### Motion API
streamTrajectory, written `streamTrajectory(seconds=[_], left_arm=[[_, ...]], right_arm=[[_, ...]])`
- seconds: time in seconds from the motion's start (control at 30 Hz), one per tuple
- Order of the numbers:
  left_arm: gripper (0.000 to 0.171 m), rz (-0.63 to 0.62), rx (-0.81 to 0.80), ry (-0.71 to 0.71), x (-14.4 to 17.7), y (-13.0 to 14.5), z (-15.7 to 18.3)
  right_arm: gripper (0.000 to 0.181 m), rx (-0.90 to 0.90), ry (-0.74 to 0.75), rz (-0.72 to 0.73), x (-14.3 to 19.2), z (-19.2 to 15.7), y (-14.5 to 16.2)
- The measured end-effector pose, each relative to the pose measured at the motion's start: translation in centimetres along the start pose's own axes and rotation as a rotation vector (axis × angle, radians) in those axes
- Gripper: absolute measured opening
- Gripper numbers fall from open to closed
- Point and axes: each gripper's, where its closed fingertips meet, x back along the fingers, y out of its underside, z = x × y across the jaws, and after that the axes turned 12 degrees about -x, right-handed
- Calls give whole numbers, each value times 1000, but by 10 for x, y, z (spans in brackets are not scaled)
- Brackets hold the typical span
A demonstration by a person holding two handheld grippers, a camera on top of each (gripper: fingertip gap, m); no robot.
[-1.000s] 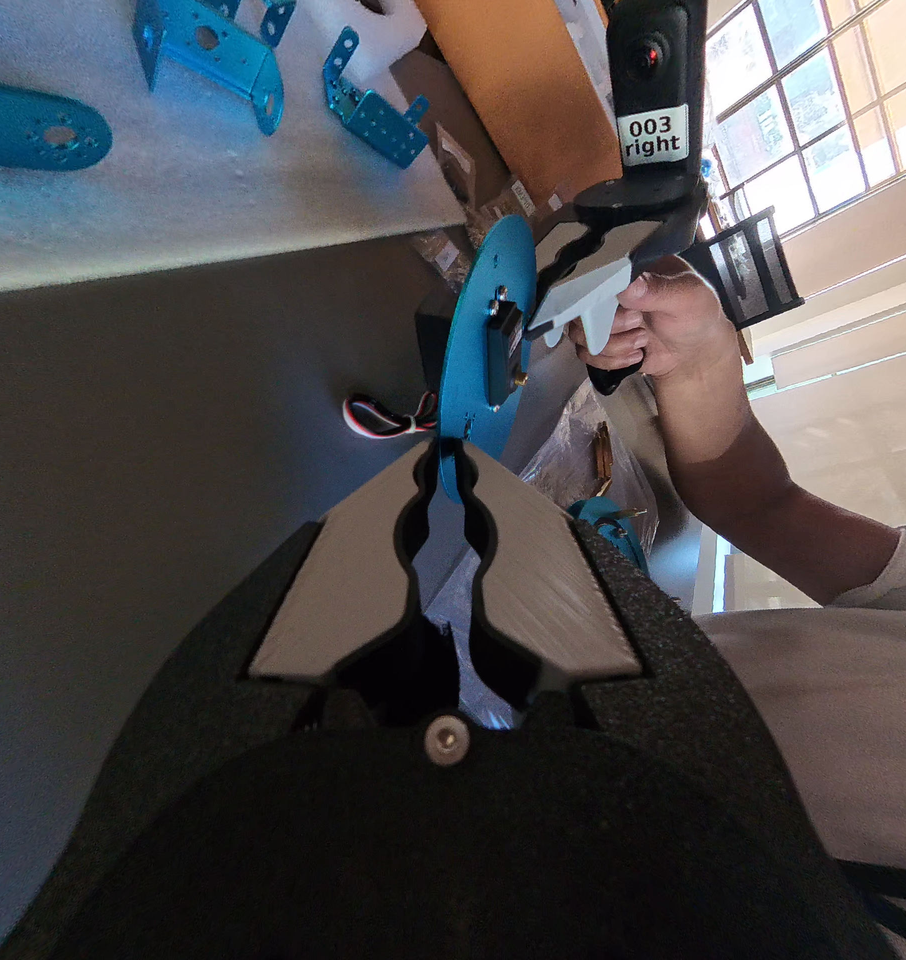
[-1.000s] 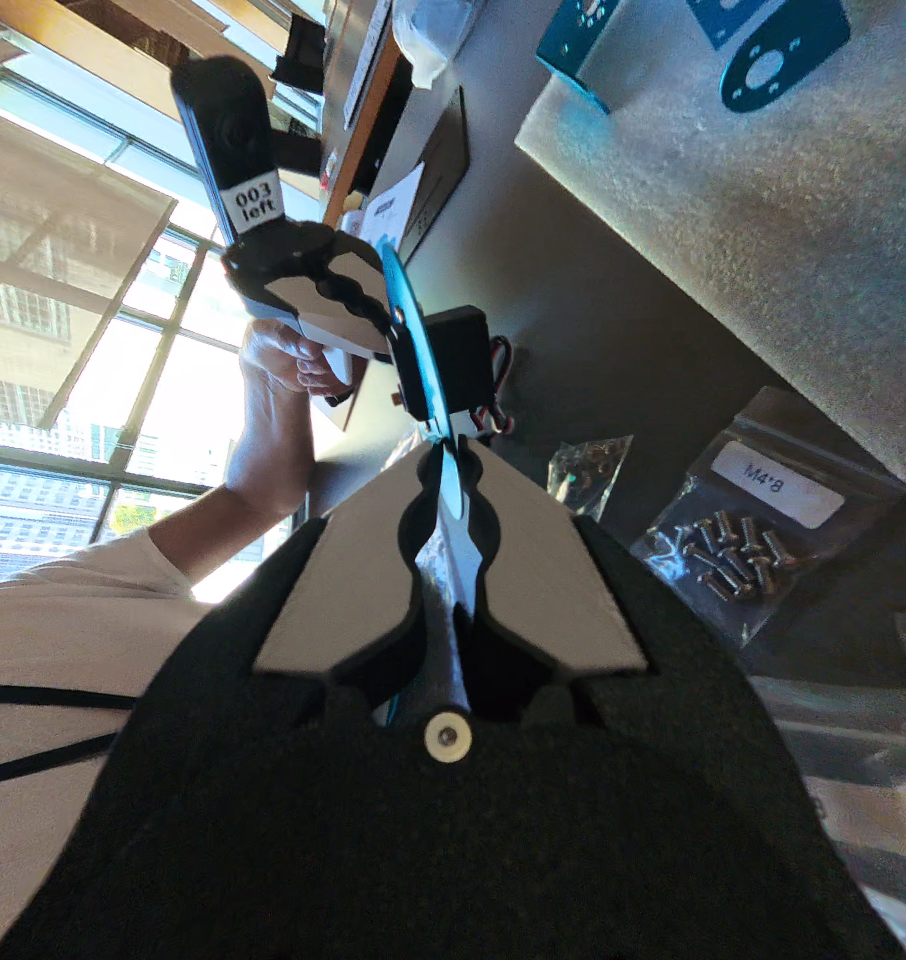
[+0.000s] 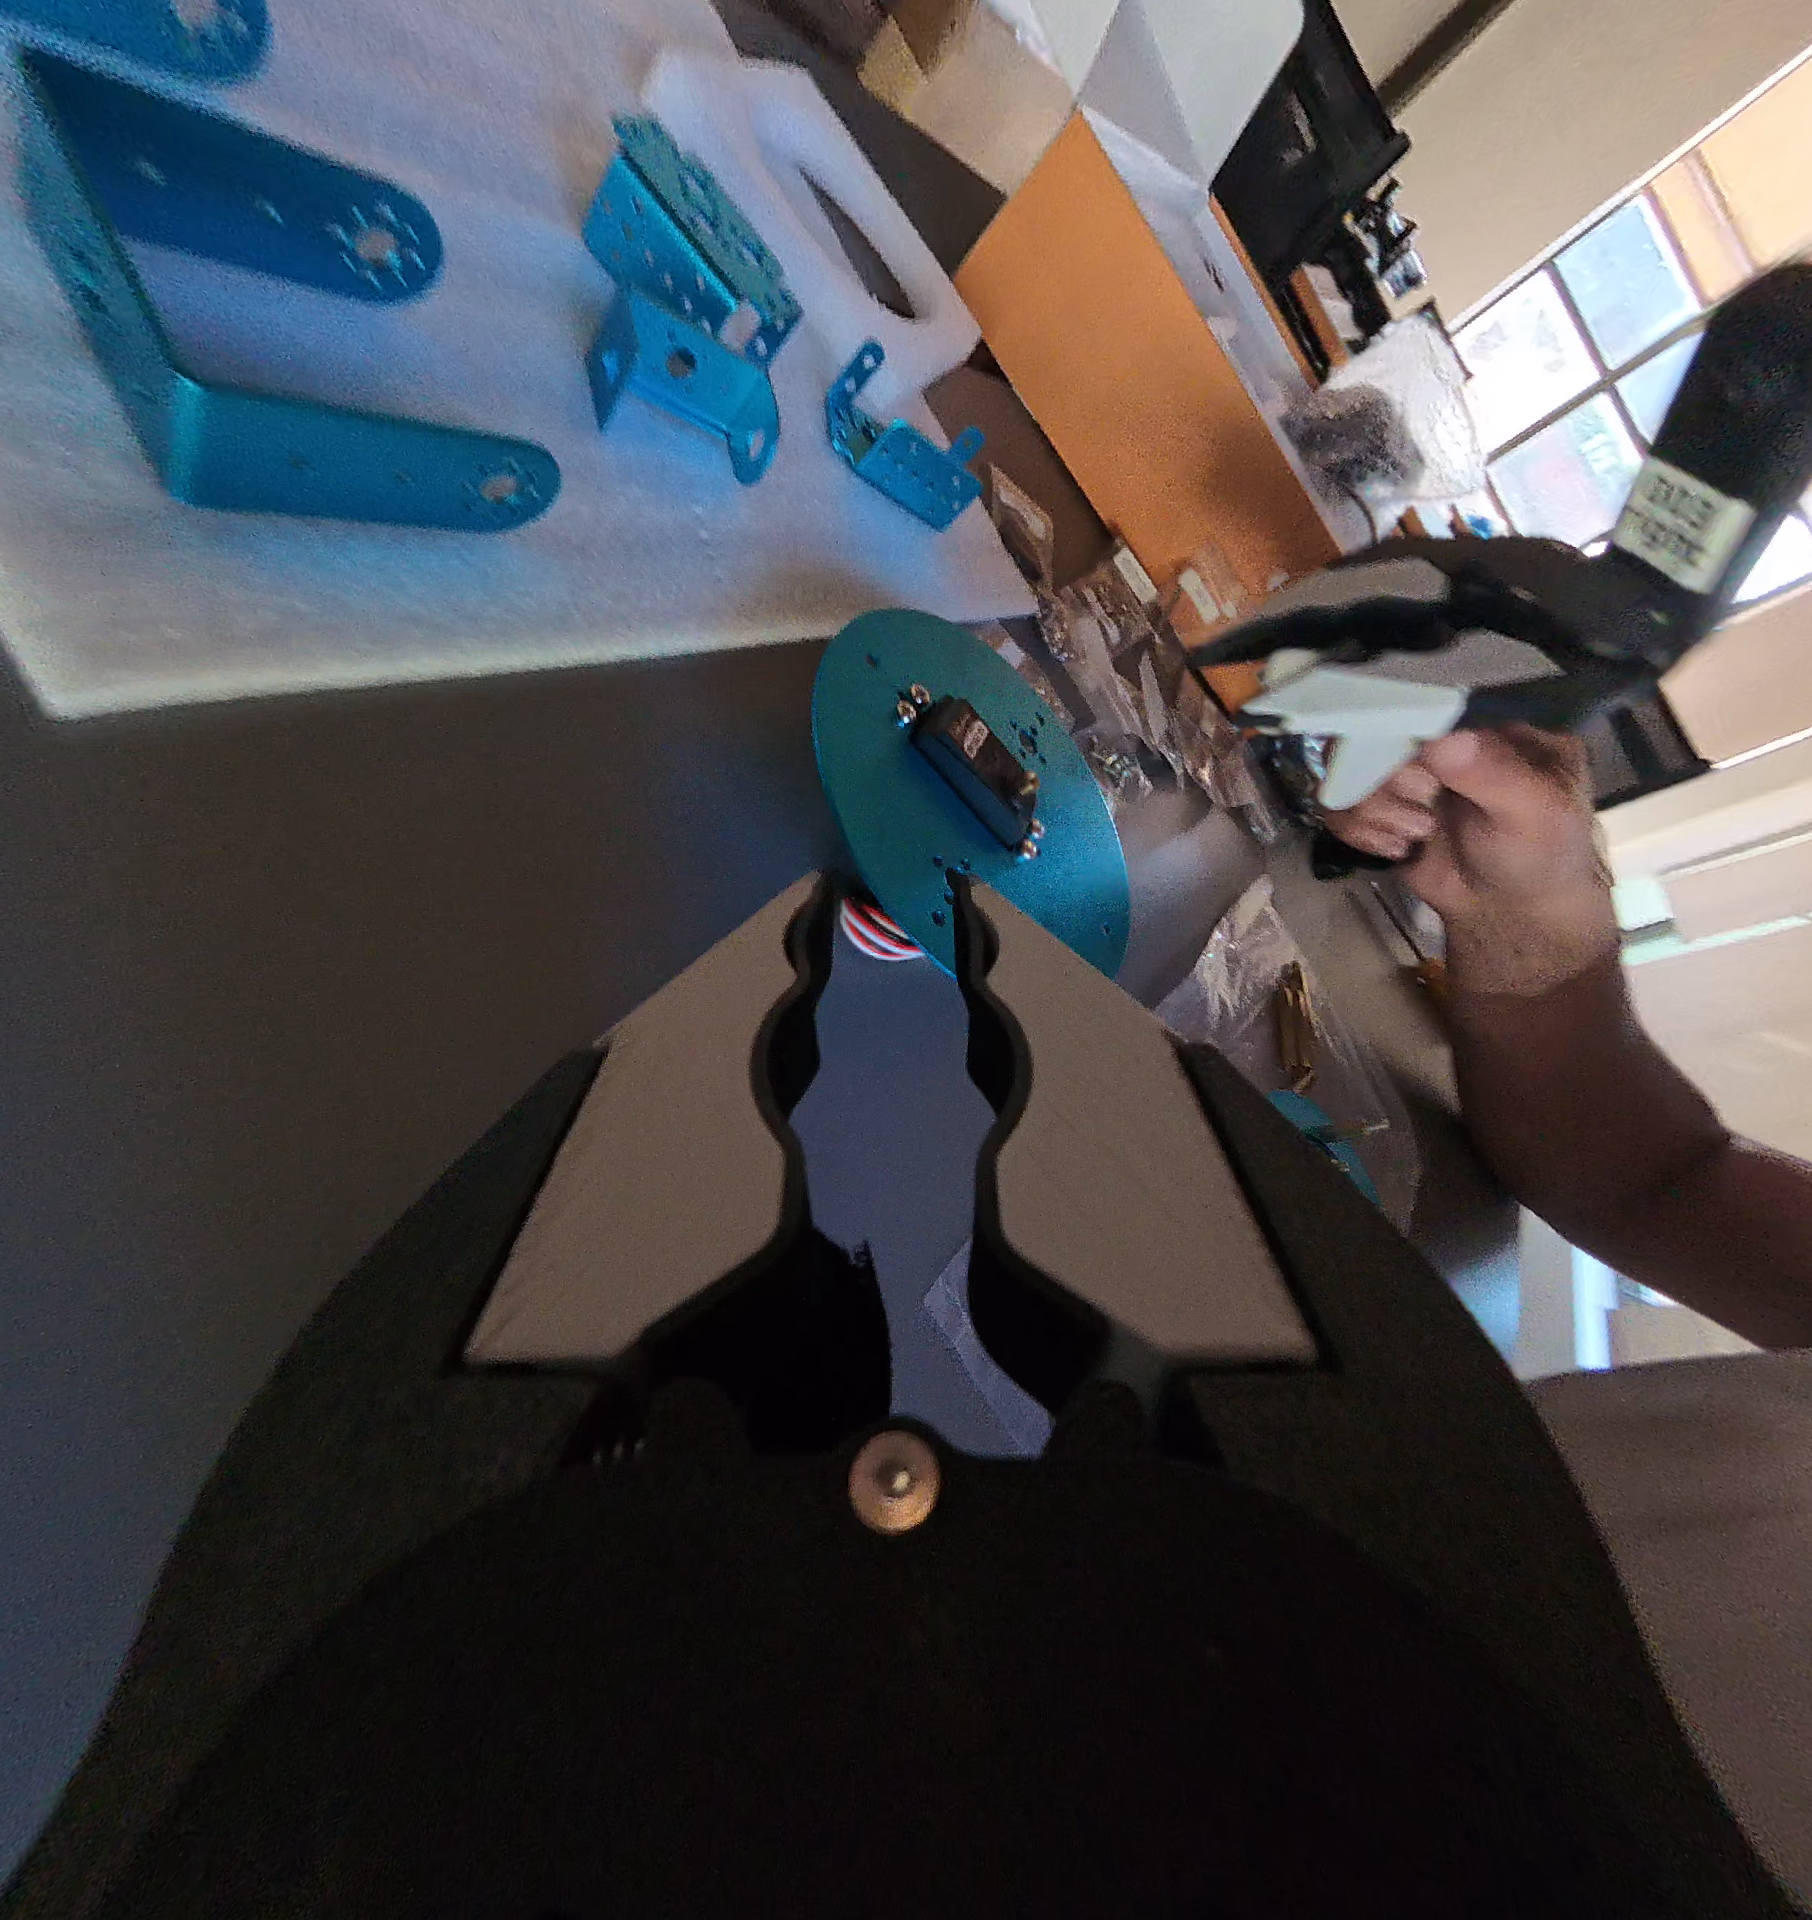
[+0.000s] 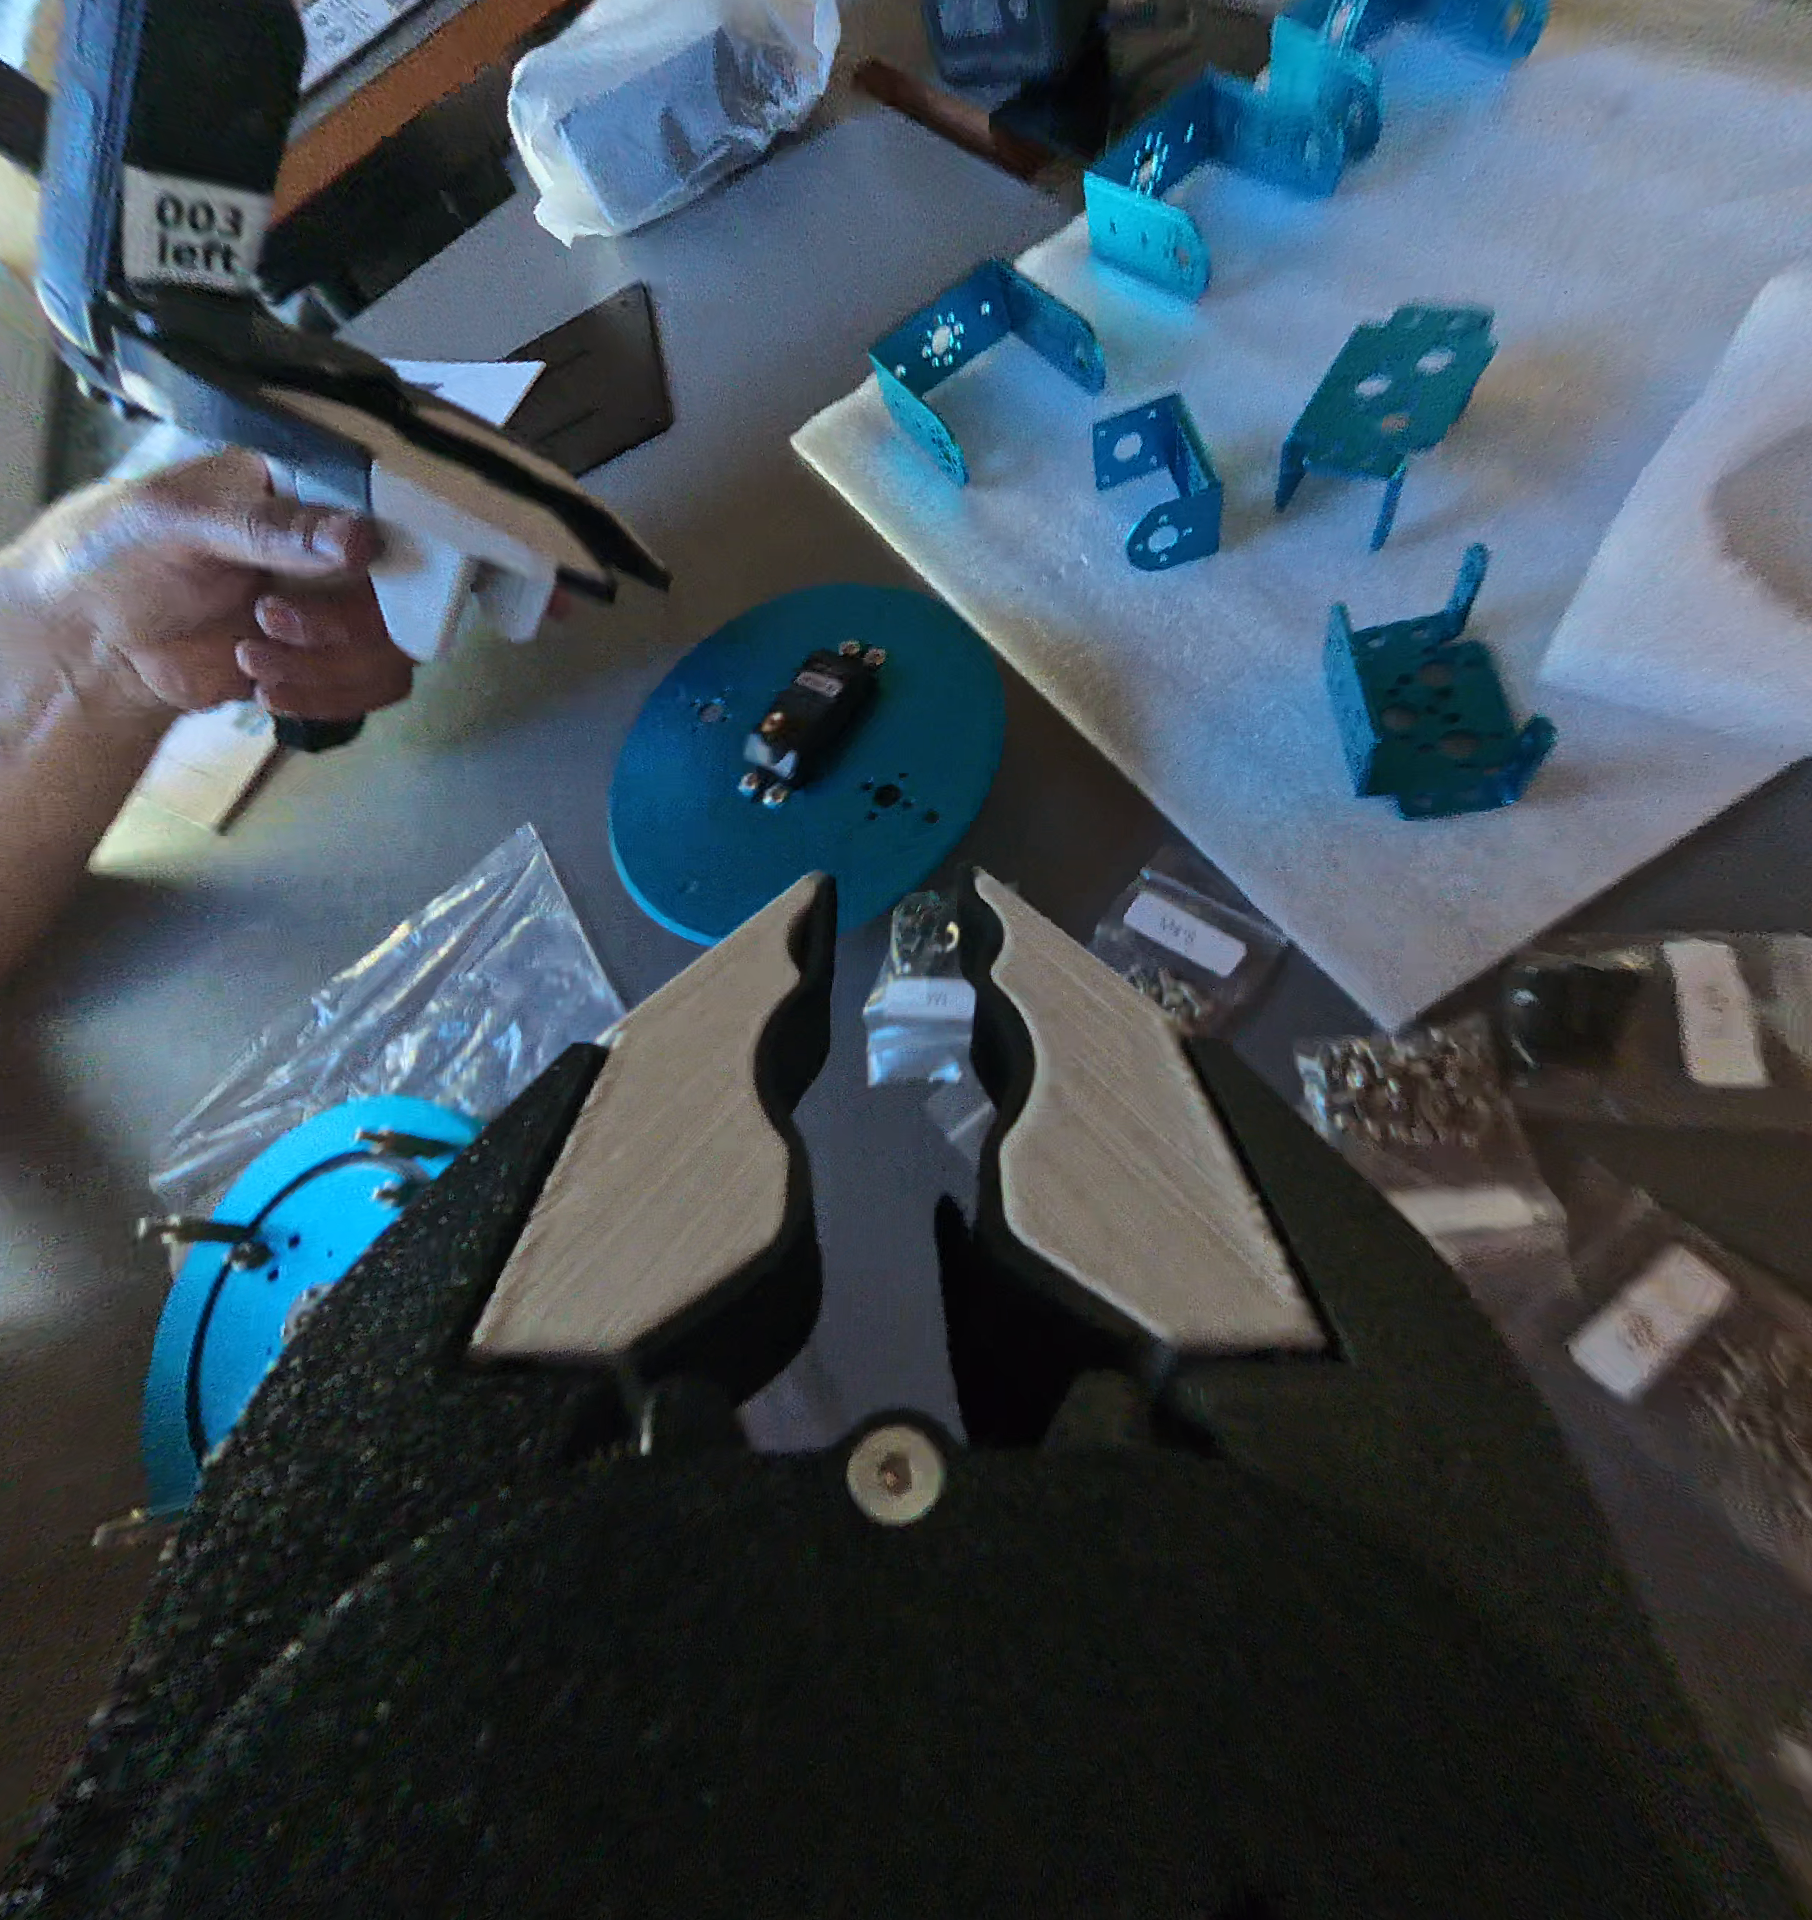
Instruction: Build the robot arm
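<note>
Right wrist view: our right tool (image 4: 897,914) hangs apart and empty near the blue disc (image 4: 829,769) on the counter (image 4: 777,312); our left tool (image 3: 886,914) gapes too.

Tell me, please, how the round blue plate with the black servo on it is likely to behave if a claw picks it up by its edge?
The round blue plate looks like thin metal, so probably stiff, not floppy. Its smooth edge may slip in a pinch. The black servo, mounted off-centre, would likely tilt it, and the wires underneath could drag.
</note>
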Motion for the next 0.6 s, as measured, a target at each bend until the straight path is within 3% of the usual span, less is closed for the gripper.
streamTrajectory(seconds=[0.1,0.23,0.33,0.47,0.6], left_arm=[[22,86,-93,-103,20,-14,0],[22,149,-264,-233,32,-30,7],[22,137,-418,-294,24,-29,19],[22,80,-614,-264,2,-15,51],[22,69,-738,-246,-14,-6,75]], right_arm=[[25,109,98,73,38,-12,18],[28,157,330,205,99,12,38],[28,135,545,318,150,50,47],[32,-39,659,416,208,97,60],[34,-70,773,497,257,117,55]])
